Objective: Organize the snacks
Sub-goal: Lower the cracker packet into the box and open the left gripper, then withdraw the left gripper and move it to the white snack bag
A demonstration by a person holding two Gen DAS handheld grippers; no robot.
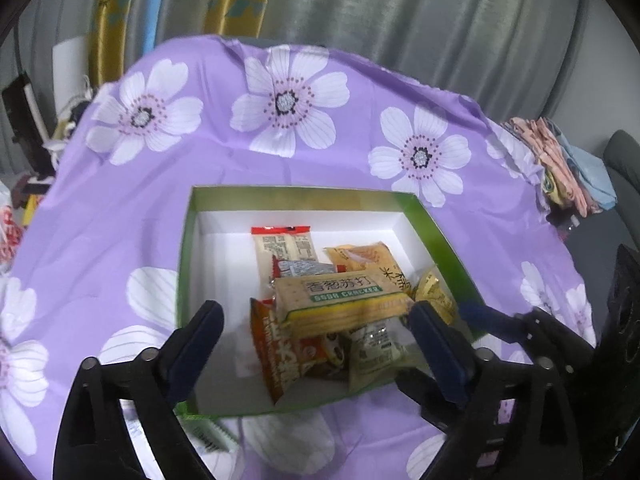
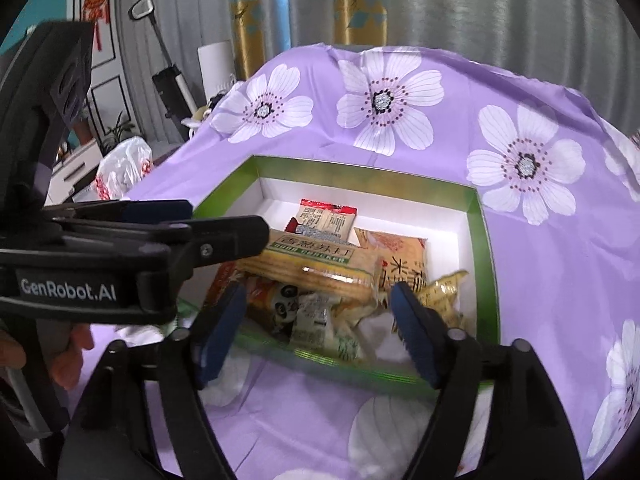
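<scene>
Cloth (image 1: 224, 184): purple with white flowers, spread under my box.
Box (image 1: 182, 280): green outside, white inside, open on top, on the cloth; its left half is mostly bare floor, the snacks crowd its right half.
My left gripper (image 1: 316, 320): over the box's near edge, fingers spread wide, pressing on nothing; the cracker pack lies between and beyond the tips.
Orange bag (image 1: 268, 352): near side of the box, partly under the cracker pack.
Red-topped pack (image 1: 284, 246): toward the box's far wall.
Cracker pack (image 1: 344, 300): green label, lying on top of the pile in the box, free of both grippers.
Yellow bags (image 1: 436, 292): against the box's right wall.
My right gripper (image 2: 318, 304): at the box's near edge, fingers apart, holding nothing.
</scene>
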